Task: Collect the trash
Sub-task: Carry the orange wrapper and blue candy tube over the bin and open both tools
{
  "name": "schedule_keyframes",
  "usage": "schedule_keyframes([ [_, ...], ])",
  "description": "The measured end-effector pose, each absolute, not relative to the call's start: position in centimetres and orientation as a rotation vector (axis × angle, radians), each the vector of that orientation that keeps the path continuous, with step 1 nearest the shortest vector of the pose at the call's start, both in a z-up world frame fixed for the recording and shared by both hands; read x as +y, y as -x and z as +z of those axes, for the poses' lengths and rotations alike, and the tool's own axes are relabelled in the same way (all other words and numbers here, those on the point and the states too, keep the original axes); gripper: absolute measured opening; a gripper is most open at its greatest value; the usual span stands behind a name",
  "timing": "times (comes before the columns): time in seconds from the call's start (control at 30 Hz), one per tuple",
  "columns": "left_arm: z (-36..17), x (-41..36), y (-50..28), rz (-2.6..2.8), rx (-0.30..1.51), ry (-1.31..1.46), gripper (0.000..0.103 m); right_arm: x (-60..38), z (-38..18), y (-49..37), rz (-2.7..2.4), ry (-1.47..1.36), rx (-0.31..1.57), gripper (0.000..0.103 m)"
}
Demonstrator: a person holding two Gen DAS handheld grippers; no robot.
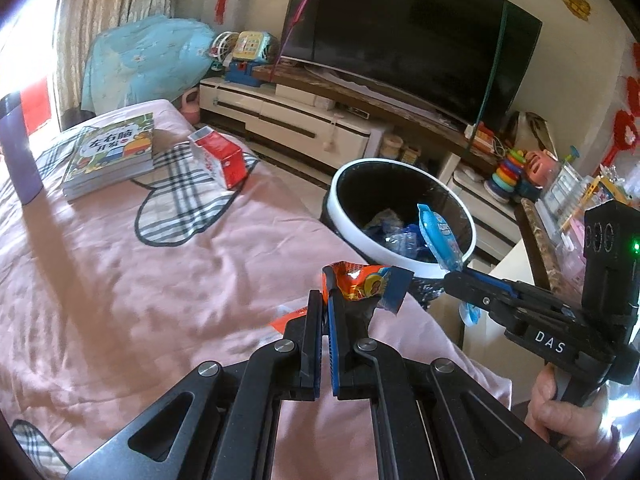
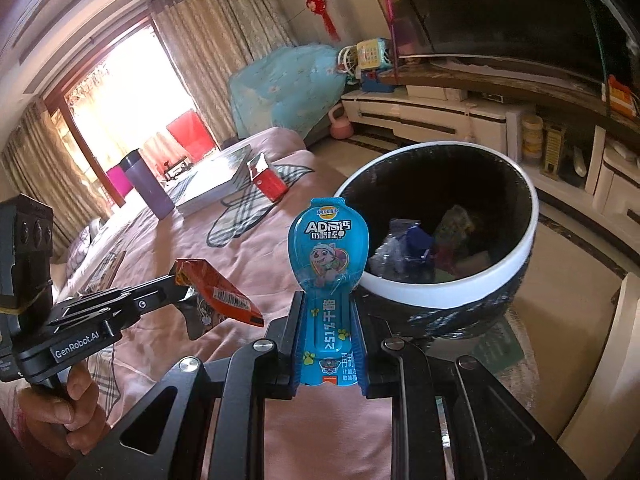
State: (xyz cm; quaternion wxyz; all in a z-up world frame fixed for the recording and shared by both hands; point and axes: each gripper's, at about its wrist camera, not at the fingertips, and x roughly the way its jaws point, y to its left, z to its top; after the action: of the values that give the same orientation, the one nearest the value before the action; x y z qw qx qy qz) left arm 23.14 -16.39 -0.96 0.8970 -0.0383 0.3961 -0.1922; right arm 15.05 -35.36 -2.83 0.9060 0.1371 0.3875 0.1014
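Note:
My left gripper [image 1: 325, 296] is shut on an orange snack wrapper [image 1: 362, 285] and holds it above the pink bed near its edge; it also shows in the right wrist view [image 2: 218, 292]. My right gripper [image 2: 326, 300] is shut on a blue cheese-stick wrapper [image 2: 329, 240] and holds it beside the rim of the black trash bin [image 2: 516, 256]. In the left wrist view the blue wrapper [image 1: 436, 236] hangs over the bin [image 1: 404, 268], which holds several pieces of trash. A red and white carton [image 1: 220, 156] lies on the bed.
A stack of books [image 1: 110, 156] and a purple cup [image 1: 18, 148] sit on the pink bed [image 1: 120, 280]. A TV [image 1: 408, 40] stands on a white cabinet [image 1: 288, 120] behind the bin. Toys [image 1: 508, 172] crowd the right.

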Motion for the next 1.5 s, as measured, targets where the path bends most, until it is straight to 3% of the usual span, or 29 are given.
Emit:
schedule_keyframes([
  [1.5, 0.2, -25.3, -30.5, -0.480, 0.789, -0.001, 0.002, -42.6, -1.6, -19.4, 0.099, -0.301, 0.764, 0.020],
])
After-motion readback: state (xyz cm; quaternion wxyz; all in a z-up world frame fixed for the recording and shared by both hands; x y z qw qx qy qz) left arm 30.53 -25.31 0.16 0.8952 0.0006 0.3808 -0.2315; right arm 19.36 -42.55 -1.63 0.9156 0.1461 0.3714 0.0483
